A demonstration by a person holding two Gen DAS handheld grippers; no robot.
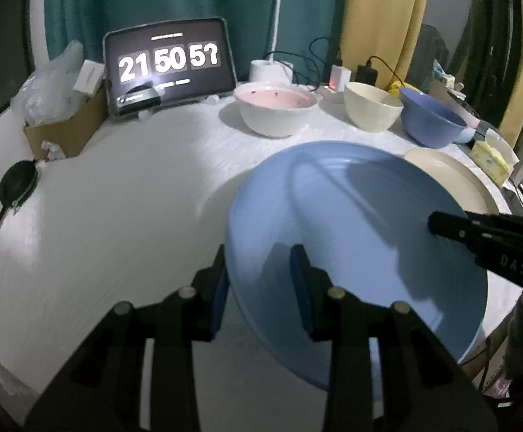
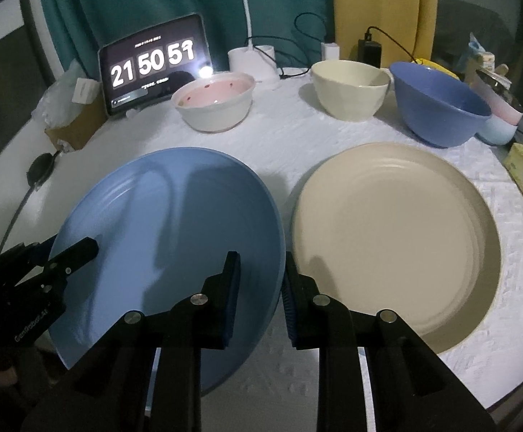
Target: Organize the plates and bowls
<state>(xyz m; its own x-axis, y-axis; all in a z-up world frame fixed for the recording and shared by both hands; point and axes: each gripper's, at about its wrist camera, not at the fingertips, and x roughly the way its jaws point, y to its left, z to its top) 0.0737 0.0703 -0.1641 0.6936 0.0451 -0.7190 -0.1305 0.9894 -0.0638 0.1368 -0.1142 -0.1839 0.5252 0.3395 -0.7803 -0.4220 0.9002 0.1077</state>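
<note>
Near the table's front edge, both grippers, left and right, pinch the blue plate's opposite rims; next, stacking on the beige plate probably needs level carrying.

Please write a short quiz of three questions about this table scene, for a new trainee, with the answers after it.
1. True or false: both grippers grip the rim of the blue plate.
2. Which plate lies flat on the table with no gripper on it? A) the blue plate B) the beige plate C) neither
3. How many bowls stand in the row behind the plates, and what colour is each?

Key
1. True: the left gripper holds one side of the rim and the right gripper holds the other.
2. B
3. Three: the pink-inside bowl, the cream bowl and the blue bowl.
</note>
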